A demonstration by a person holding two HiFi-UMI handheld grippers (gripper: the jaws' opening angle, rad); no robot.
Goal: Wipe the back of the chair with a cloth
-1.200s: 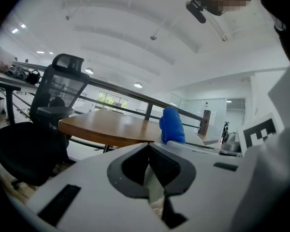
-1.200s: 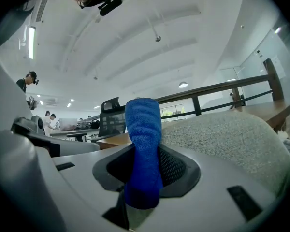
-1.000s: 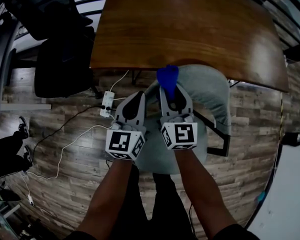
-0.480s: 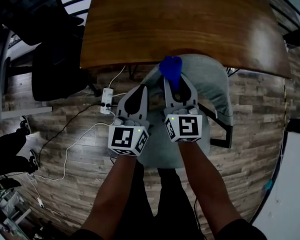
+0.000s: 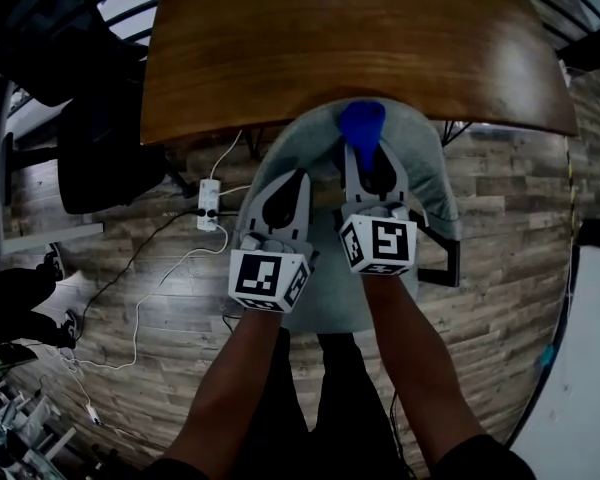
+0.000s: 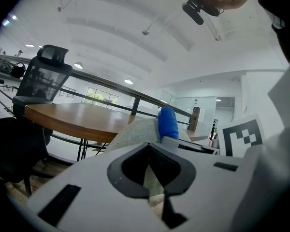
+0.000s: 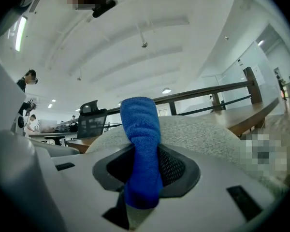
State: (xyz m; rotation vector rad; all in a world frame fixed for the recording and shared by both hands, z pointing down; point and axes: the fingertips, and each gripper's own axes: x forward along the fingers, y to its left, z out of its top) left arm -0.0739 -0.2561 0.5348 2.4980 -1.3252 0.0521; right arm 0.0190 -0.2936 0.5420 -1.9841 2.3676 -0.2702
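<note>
One cloth (image 7: pixel 141 129) clamped in right claw (image 5: pixel 368 173); over chair back (image 5: pixel 425 158)

The far part of the grey chair (image 5: pixel 425 173) runs under the wooden counter (image 5: pixel 350 38) and is lost to view there. The lower end of the blue cloth (image 5: pixel 362 126) disappears between the jaws of the right hand-held gripper (image 5: pixel 366 158), so how much of it is pinched cannot be told. The black office chair (image 5: pixel 105 153) is cut off by the left edge, and a small dark shape near that edge may be a shoe (image 5: pixel 50 261).
</note>
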